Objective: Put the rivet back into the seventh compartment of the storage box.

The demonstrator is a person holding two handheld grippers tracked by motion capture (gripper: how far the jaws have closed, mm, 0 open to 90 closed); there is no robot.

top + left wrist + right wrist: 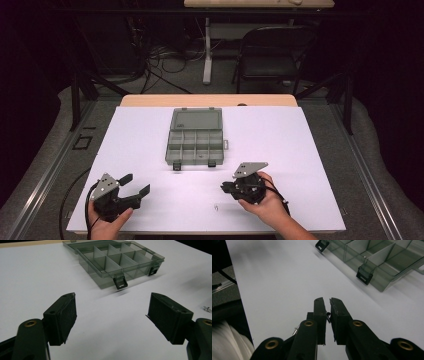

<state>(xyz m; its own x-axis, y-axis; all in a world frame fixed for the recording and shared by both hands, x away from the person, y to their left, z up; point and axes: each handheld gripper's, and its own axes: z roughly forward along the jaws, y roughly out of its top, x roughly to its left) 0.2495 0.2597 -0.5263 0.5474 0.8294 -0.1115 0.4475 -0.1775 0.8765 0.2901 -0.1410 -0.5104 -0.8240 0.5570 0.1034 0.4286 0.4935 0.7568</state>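
The left tool rests at the near left of the white surface with its jaws spread wide and nothing between them; in the left gripper view the pads frame bare sheet, and small metal pieces lie at the far right edge of that view. The compartment box sits at the centre of the surface, well apart from both tools, its lid folded back flat and its two latches hanging toward the person; the compartments appear empty. The right tool is at the near right, jaws drawn narrow onto a small metal part that shows in the right gripper view as a thin sliver in the gap. Risk: the part is tiny and held near the pad edge, so any relaxing of the squeeze or a knock on a divider would likely drop it onto the sheet. A second risk is the loose small mark on the surface just left of the right hand, which a sleeve or cable could sweep away. Beyond the surface stand a folding chair and floor cables, clear of the work; no obstacle lies between the right tool and the box
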